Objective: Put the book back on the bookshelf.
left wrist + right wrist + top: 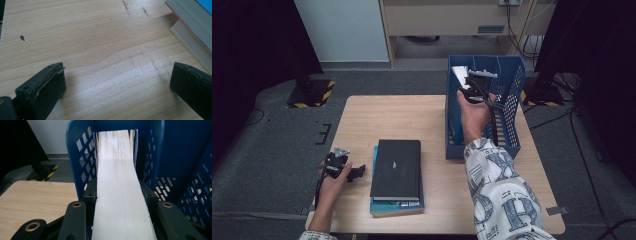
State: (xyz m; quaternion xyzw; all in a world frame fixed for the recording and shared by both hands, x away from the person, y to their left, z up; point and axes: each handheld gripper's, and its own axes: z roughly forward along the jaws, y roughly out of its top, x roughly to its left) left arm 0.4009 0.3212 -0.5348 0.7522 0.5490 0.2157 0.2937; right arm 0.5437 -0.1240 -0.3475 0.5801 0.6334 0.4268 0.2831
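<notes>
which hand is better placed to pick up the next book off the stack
Left. The left gripper rests open on the table right beside the stack of books. The right gripper is across the table, shut on a book inside the blue file rack.

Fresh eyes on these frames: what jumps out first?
The right hand-held gripper is clamped on a thick book, page edges up, in the left slot of the blue file rack at the table's far right. Near the front edge, a black book lies on a blue one. The left hand-held gripper waits open over bare wood beside that stack.
</notes>
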